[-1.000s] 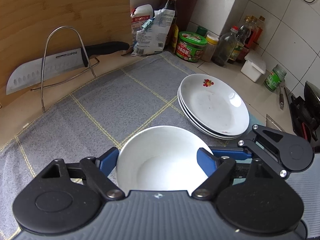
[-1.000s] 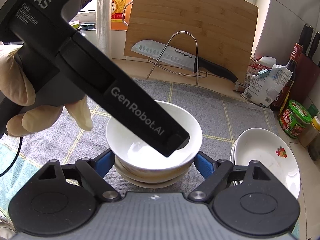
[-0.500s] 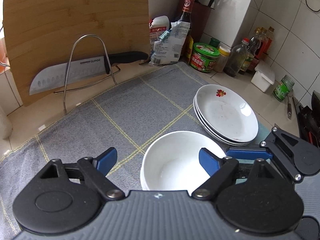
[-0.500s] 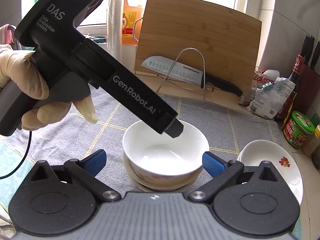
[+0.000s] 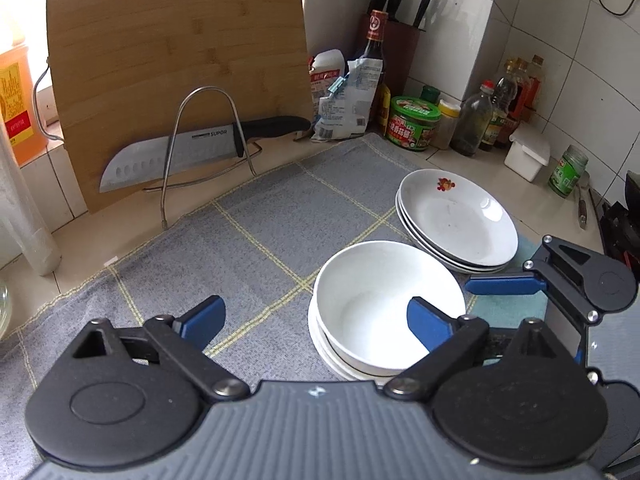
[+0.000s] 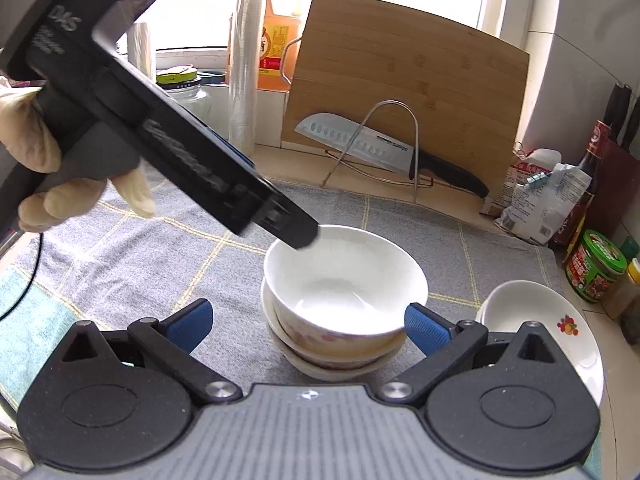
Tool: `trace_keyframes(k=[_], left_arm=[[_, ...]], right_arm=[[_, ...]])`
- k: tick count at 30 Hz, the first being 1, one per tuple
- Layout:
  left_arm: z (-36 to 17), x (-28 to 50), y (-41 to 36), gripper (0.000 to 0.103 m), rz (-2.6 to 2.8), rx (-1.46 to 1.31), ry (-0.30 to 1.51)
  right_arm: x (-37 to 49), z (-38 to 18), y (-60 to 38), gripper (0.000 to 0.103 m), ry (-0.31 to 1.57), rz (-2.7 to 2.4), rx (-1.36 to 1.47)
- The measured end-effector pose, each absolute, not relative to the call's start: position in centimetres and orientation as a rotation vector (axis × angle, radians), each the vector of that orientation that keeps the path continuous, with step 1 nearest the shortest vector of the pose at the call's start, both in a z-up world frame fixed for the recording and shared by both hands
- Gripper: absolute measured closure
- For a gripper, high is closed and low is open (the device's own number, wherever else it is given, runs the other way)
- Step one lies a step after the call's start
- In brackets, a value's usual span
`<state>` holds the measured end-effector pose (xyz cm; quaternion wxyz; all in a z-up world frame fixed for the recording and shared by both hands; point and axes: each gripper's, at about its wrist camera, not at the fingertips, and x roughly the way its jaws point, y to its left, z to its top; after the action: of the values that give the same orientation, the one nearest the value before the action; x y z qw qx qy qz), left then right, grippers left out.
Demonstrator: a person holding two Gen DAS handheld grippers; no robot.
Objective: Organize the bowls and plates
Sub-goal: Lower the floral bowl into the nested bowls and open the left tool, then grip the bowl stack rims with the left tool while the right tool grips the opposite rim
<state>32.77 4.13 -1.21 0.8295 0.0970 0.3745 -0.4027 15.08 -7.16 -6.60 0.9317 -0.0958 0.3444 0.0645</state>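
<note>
Your left gripper (image 5: 316,322) is open, holding nothing, jaws wide beside the stacked bowls (image 5: 384,304). Your right gripper (image 6: 306,320) is open too, straddling that stack. Bowls sit on the grey cloth (image 5: 256,236), plate stack (image 5: 460,220) just beside.

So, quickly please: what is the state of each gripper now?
Left gripper: open, holding nothing.
Right gripper: open, holding nothing.

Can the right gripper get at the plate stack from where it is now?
Probably yes. The right gripper is open and holds nothing, and the plate stack lies uncovered on the cloth just to its right, beside the stacked bowls. Nothing visibly lies between them.
</note>
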Motion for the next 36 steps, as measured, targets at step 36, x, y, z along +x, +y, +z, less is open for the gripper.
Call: trace_keyframes(k=[36], left_arm=[[-7.8,26.9,2.5,0.002,-0.680,0.286,0.905]], right_arm=[[18.3,-14.3,-14.8,0.000,0.924,0.468,-0.286]])
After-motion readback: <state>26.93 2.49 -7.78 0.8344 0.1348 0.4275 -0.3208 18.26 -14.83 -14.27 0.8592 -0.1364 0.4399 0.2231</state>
